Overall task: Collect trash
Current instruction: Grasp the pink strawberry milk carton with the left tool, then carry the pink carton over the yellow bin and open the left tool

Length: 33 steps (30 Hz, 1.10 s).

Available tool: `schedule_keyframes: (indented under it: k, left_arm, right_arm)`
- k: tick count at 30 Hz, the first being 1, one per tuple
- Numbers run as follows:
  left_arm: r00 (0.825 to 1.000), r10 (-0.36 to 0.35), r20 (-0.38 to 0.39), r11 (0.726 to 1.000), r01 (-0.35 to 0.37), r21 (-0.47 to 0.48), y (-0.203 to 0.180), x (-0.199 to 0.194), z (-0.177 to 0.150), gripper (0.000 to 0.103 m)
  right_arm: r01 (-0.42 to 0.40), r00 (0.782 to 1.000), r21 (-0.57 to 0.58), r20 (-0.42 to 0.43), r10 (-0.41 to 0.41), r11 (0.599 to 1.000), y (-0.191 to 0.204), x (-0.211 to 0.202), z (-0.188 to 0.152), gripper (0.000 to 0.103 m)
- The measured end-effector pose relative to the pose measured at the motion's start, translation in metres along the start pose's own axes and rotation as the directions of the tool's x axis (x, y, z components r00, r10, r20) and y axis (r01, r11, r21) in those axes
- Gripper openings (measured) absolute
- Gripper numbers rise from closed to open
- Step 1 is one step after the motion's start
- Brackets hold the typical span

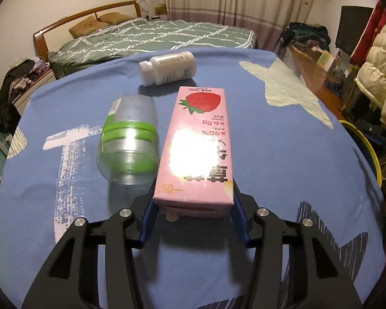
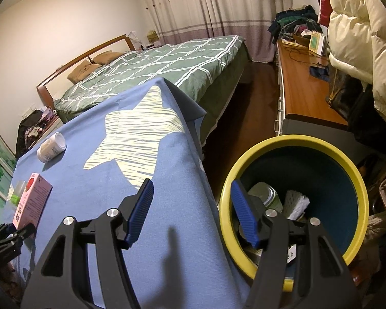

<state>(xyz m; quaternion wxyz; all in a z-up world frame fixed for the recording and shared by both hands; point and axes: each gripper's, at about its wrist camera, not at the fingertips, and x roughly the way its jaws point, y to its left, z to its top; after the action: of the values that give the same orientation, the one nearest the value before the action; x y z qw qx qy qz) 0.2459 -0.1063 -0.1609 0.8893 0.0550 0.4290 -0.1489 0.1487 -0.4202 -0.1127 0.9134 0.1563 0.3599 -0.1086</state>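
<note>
Jaws on pink carton; bin seemingly part-filled

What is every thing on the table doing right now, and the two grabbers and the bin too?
pink carton: lying flat, near end pinched.
left gripper: shut on the pink carton.
clear bottle: on its side, beside the carton.
white bottle: on its side, cap on.
right gripper: open, holding nothing.
yellow bin: upright beside the table, trash already inside.
</note>
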Motion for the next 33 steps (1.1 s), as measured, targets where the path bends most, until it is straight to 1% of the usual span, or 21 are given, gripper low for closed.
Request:
schedule_keyframes:
  k: [2,5,8,11,12,14,18,21,25,29,31,33]
  left_arm:
    - [1.0,0.014,0.019,1.0,-0.014,0.01,-0.002,-0.006,-0.002,0.05]
    - [0.999,0.008,0.046,1.0,-0.009,0.021,-0.006,-0.02,-0.005,0.05]
    - [0.998,0.009,0.07,0.998,-0.013,0.055,-0.016,-0.035,-0.008,0.05]
    - [0.997,-0.015,0.076,0.997,0.009,0.078,-0.026,-0.049,-0.008,0.05]
    - [0.997,-0.019,0.078,0.996,0.012,0.083,-0.029,-0.053,-0.008,0.05]
    - [0.996,-0.03,0.081,0.995,0.022,0.096,-0.036,-0.06,-0.007,0.05]
    - [0.994,-0.079,0.075,0.989,0.068,0.13,-0.059,-0.066,-0.002,0.05]
    - [0.991,-0.124,0.059,0.979,0.112,0.171,-0.087,-0.061,0.004,0.05]
    - [0.982,-0.185,0.033,0.955,0.172,0.241,-0.137,-0.049,0.012,0.05]
    - [0.967,-0.254,-0.021,0.923,0.248,0.295,-0.197,-0.03,0.022,0.05]
    - [0.961,-0.271,-0.053,0.909,0.274,0.313,-0.222,-0.018,0.027,0.05]
    - [0.959,-0.273,-0.076,0.895,0.283,0.345,-0.25,-0.007,0.029,0.05]
  right_arm:
    - [0.001,1.0,0.0,-0.001,-0.001,1.0,-0.001,0.0,0.0,0.059]
    - [0.0,1.0,0.002,-0.002,0.0,1.0,-0.001,0.0,0.0,0.059]
    - [-0.003,1.0,0.006,0.005,0.003,1.0,0.0,-0.001,0.0,0.059]
    - [0.005,1.0,0.011,0.019,-0.006,1.0,-0.001,-0.004,0.0,0.059]
    - [0.027,0.999,-0.001,0.025,-0.027,1.0,0.0,-0.006,-0.001,0.059]
    - [0.04,0.999,-0.007,0.03,-0.04,0.999,-0.004,-0.01,0.001,0.059]
    - [0.041,0.999,0.008,0.028,-0.041,0.999,-0.024,-0.023,0.003,0.059]
    - [0.056,0.997,0.013,0.046,-0.056,0.998,-0.039,-0.037,0.004,0.059]
    - [0.091,0.993,0.018,0.074,-0.092,0.996,-0.065,-0.066,0.003,0.059]
    - [0.144,0.985,0.032,0.093,-0.146,0.989,-0.09,-0.088,0.001,0.059]
    - [0.17,0.979,0.048,0.104,-0.174,0.984,-0.105,-0.098,-0.001,0.059]
    - [0.19,0.974,0.065,0.112,-0.197,0.98,-0.118,-0.106,-0.004,0.059]
